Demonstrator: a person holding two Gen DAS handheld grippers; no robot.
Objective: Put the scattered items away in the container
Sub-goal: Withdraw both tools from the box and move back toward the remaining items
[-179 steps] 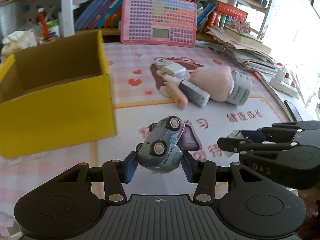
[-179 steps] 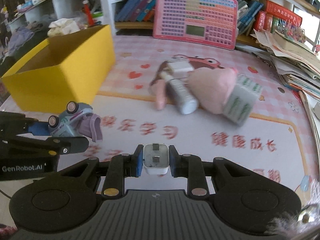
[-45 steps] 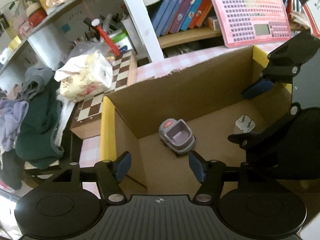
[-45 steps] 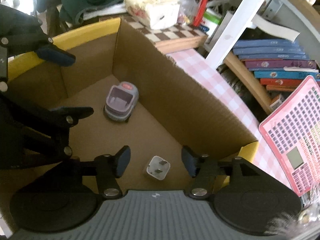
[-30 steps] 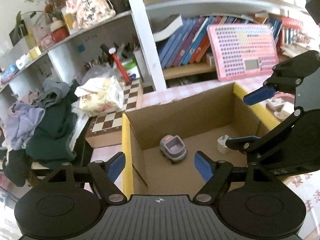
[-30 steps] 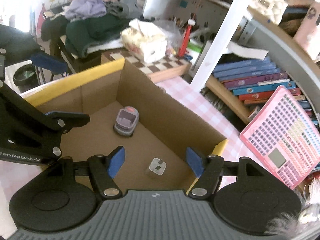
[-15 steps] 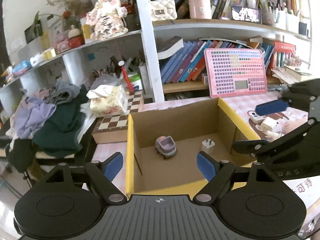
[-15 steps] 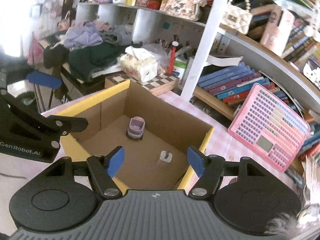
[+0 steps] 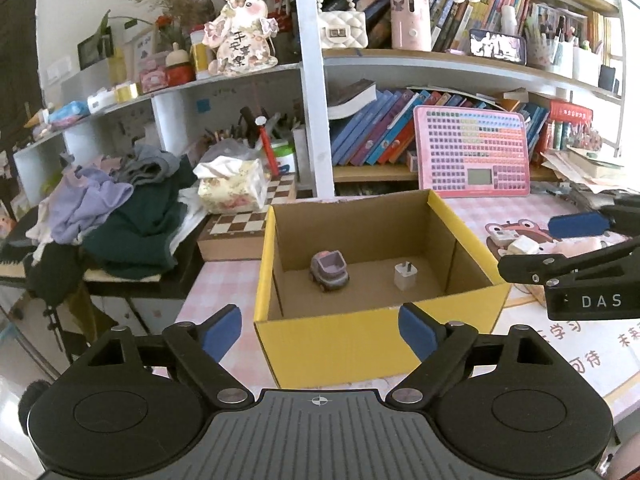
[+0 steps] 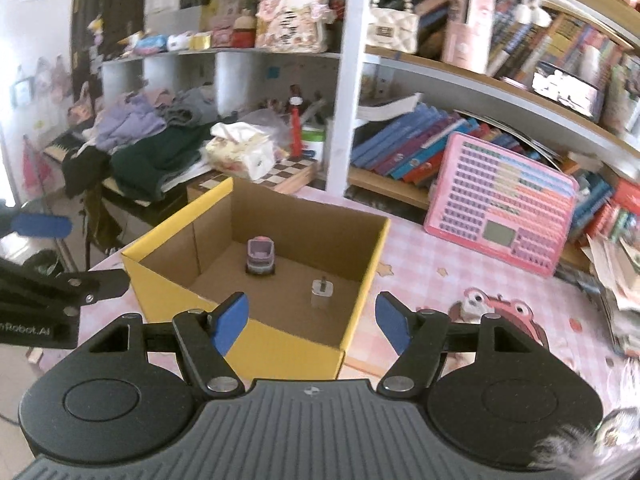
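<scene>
The yellow cardboard box [image 9: 376, 344] stands open on the pink mat. Inside it lie a small grey-purple toy car [image 9: 329, 270] and a white charger plug [image 9: 406, 276]. My left gripper [image 9: 320, 332] hangs back from the box's front wall, its jaws opening with nothing between them. The right wrist view shows the same box [image 10: 280, 344], toy car [image 10: 261, 256] and plug [image 10: 321, 292]. My right gripper [image 10: 313, 322] is open and empty, near the box's front corner. Right of the box, white adapters [image 9: 516, 242] and a pink item [image 9: 576, 246] lie on the mat.
A pink toy keyboard [image 9: 472, 152] leans against the bookshelf behind the box. Left of the box are a chessboard [image 9: 240, 224], a tissue pack [image 9: 232, 188] and a pile of clothes [image 9: 120, 216]. Stacked papers [image 10: 616, 264] lie at the mat's right edge.
The car and plug, held six seconds ago, now lie in the box. Both grippers have drawn back and upward from it, so it looks smaller. The left jaws have spread wider.
</scene>
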